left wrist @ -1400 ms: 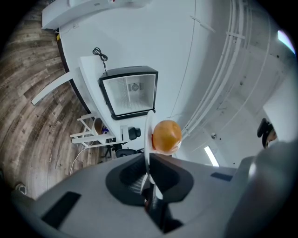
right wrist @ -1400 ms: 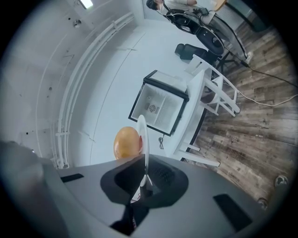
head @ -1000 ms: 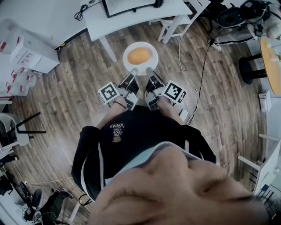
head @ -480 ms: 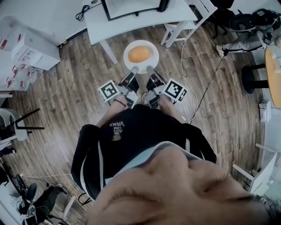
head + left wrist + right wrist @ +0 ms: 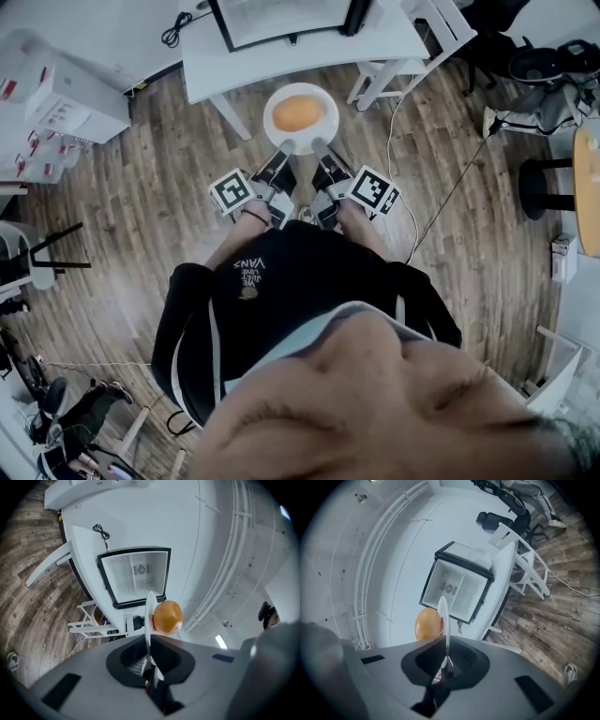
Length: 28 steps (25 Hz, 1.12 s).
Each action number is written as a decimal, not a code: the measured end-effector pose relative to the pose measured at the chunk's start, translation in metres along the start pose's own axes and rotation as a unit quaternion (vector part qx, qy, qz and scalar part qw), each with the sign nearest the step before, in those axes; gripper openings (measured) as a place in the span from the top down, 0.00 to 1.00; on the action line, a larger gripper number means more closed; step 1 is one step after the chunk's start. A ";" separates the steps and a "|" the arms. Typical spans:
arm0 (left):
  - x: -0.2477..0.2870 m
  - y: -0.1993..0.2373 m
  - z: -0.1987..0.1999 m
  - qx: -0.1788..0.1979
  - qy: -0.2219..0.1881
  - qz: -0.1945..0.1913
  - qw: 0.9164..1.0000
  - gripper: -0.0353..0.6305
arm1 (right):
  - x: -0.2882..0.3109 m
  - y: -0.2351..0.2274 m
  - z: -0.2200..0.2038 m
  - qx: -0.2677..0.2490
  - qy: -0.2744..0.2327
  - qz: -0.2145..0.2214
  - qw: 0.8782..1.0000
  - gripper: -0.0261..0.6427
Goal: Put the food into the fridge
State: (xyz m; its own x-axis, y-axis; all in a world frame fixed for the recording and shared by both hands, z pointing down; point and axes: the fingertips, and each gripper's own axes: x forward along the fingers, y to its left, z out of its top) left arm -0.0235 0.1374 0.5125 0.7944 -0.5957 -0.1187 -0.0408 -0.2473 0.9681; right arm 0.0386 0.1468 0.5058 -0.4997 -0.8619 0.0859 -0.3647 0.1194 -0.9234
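A white plate (image 5: 300, 120) carries a round orange piece of food (image 5: 298, 112), held level out in front of me. My left gripper (image 5: 285, 148) is shut on the plate's near left rim and my right gripper (image 5: 320, 145) on its near right rim. In the left gripper view the plate (image 5: 150, 613) shows edge-on between the jaws with the food (image 5: 167, 617) beside it. The right gripper view shows the plate (image 5: 443, 618) and food (image 5: 428, 624) the same way. Ahead, a small fridge (image 5: 136, 576) stands open on a white table (image 5: 216, 52); its inside (image 5: 457, 590) looks bare.
A white chair (image 5: 398, 66) stands at the table's right end, with a cable (image 5: 441, 202) trailing over the wooden floor. White boxes (image 5: 61, 103) sit at the left. A dark stool (image 5: 548, 173) and office chairs (image 5: 553, 66) are at the right.
The plate and both grippers have moved forward together, nearer the white table and the fridge. Both grips on the plate are unchanged.
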 end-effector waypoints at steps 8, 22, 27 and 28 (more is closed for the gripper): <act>0.034 0.010 0.006 0.000 -0.020 0.005 1.000 0.91 | 0.015 -0.016 0.032 -0.001 0.022 0.007 1.000 0.93; 0.058 0.030 0.036 -0.007 -0.041 0.023 0.999 0.91 | 0.055 -0.030 0.050 0.006 0.048 0.005 0.999 0.93; 0.069 0.038 0.059 -0.013 -0.028 0.026 0.999 0.91 | 0.079 -0.031 0.058 0.009 0.042 -0.005 0.999 0.93; 0.072 0.039 0.064 -0.013 -0.025 0.025 0.999 0.91 | 0.084 -0.032 0.060 0.009 0.040 -0.006 0.999 0.93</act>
State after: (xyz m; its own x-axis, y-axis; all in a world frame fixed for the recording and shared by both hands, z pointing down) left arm -0.0066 0.0361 0.5271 0.7599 -0.6451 -0.0798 -0.0639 -0.1963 0.9785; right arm 0.0557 0.0409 0.5196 -0.5567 -0.8211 0.1258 -0.3575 0.1001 -0.9285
